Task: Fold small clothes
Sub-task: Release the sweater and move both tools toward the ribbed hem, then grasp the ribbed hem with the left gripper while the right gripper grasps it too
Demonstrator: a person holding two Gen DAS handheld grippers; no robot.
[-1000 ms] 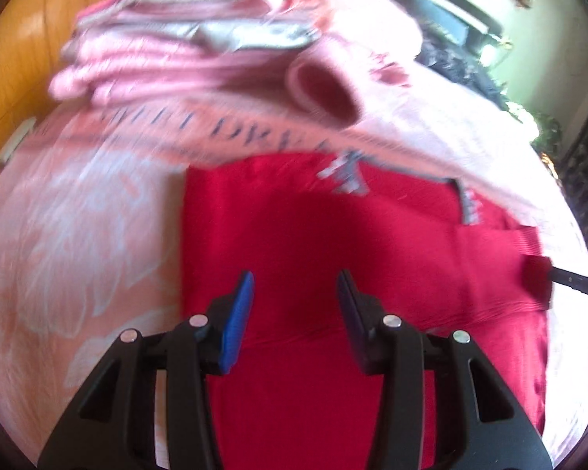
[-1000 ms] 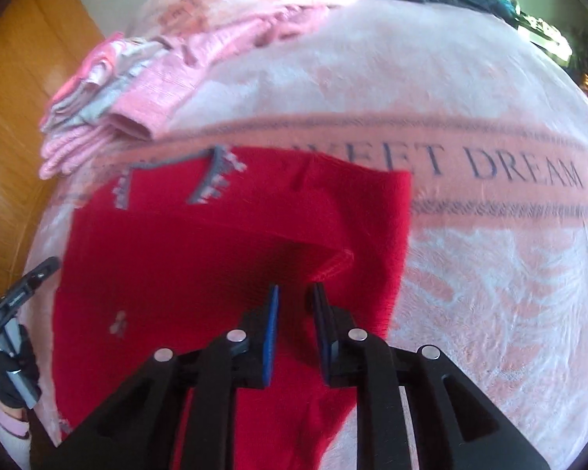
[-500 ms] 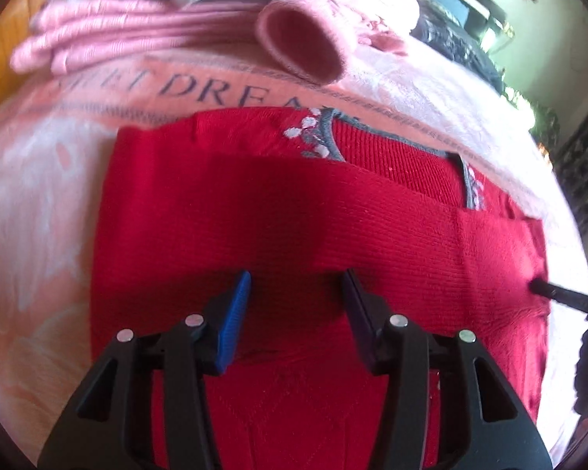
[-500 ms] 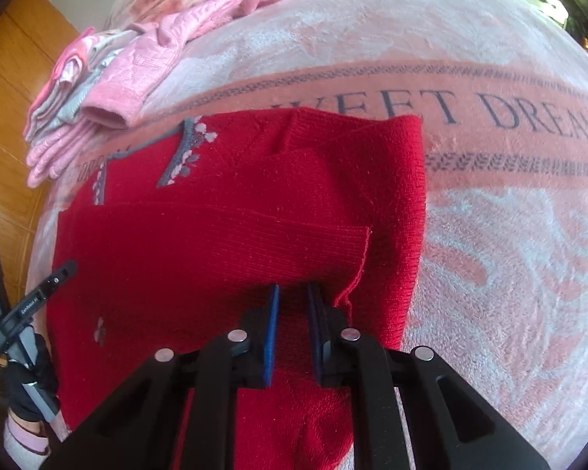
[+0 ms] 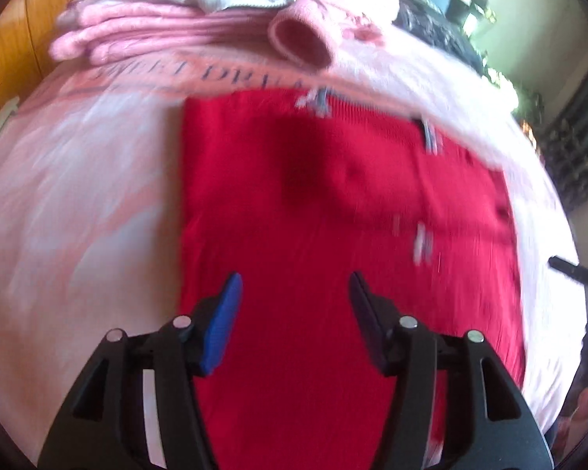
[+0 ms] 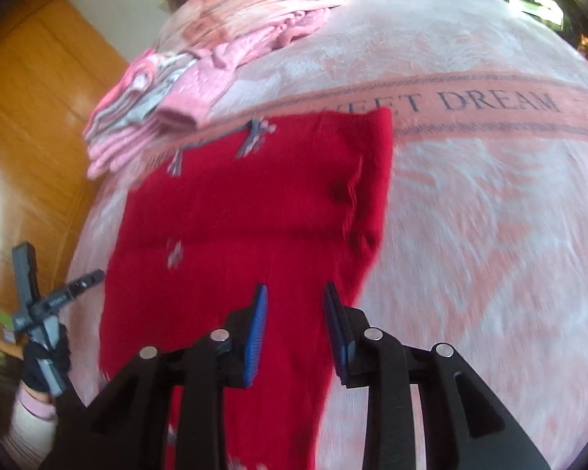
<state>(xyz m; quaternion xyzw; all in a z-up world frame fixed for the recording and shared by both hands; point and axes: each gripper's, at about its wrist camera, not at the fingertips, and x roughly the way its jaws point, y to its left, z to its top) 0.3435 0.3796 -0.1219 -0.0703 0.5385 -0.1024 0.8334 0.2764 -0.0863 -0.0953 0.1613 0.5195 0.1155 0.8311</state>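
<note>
Though blurred: one red sweater (image 5: 333, 274); two grippers (image 5: 292, 313) (image 6: 296, 325).

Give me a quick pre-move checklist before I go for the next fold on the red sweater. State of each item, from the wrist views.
1. Left tool free: ok, open, nothing between its fingers.
2. Right tool free: ok, open over the hem, nothing held.
3. Red sweater lying on the blanket: ok, sleeves folded in across the body.
4. Folds smooth: not ok, a pucker shows near the sweater's right edge in the right wrist view.
5. Pink folded stack apart from the sweater: ok, it lies beyond the collar with a strip of blanket between them.
6. Hem aligned: cannot tell, the tools hide it and the views are blurred.
</note>
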